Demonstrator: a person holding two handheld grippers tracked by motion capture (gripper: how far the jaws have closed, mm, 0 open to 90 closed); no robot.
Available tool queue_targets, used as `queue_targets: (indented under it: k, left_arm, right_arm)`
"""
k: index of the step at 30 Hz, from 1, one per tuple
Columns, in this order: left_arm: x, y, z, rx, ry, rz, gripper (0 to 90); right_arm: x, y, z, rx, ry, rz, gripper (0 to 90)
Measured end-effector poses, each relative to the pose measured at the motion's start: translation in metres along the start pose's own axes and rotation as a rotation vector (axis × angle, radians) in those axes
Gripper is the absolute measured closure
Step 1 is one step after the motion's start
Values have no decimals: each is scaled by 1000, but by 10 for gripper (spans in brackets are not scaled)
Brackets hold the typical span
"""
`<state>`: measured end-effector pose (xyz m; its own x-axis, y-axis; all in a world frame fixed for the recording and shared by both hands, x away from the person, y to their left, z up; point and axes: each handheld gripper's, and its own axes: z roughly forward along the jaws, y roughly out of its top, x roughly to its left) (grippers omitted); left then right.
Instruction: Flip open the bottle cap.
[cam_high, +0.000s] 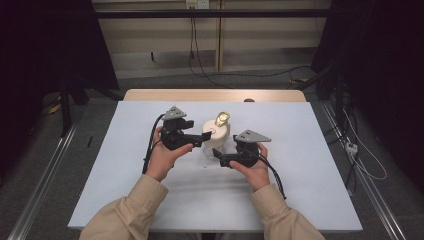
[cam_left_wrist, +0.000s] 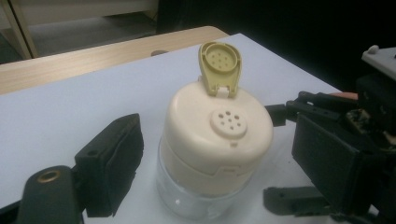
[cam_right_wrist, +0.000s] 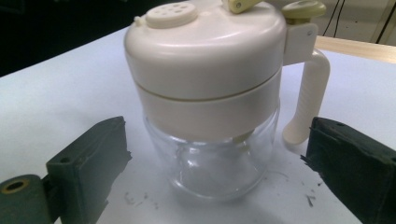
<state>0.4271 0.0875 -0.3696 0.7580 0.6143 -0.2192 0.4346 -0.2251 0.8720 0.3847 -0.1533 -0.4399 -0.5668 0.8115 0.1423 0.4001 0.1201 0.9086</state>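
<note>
A clear glass jar (cam_high: 216, 135) with a cream lid (cam_left_wrist: 196, 135) stands mid-table. Its yellowish flip cap (cam_left_wrist: 219, 65) is up, baring a round shaker disc with several holes (cam_left_wrist: 228, 123). A cream handle (cam_right_wrist: 308, 93) hangs down one side. My left gripper (cam_high: 202, 136) comes from the left at lid height and is open, its pads (cam_left_wrist: 112, 168) on either side of the lid with gaps. My right gripper (cam_high: 217, 154) reaches in from the right, lower. It is open, with the glass body (cam_right_wrist: 215, 163) between its pads (cam_right_wrist: 88, 163) and untouched.
A white sheet (cam_high: 300, 150) covers the table, whose wooden edge (cam_high: 215, 95) shows at the back. Small dark specks (cam_right_wrist: 140, 198) lie on the sheet by the jar. Cables (cam_high: 365, 165) trail on the floor to the right.
</note>
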Motion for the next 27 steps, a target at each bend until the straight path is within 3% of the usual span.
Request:
queue_targets:
  k: [9, 17, 27]
  left_arm:
    - [4, -19, -21, -2, 1, 20, 129]
    - [13, -39, -39, 7, 14, 15, 117]
    - [26, -65, -57, 30, 31, 11, 97]
  right_arm:
    - [0, -5, -21, 3, 16, -22, 75]
    - [1, -11, -39, -1, 26, -43, 75]
    - [-9, -18, -58, -9, 16, -34, 72]
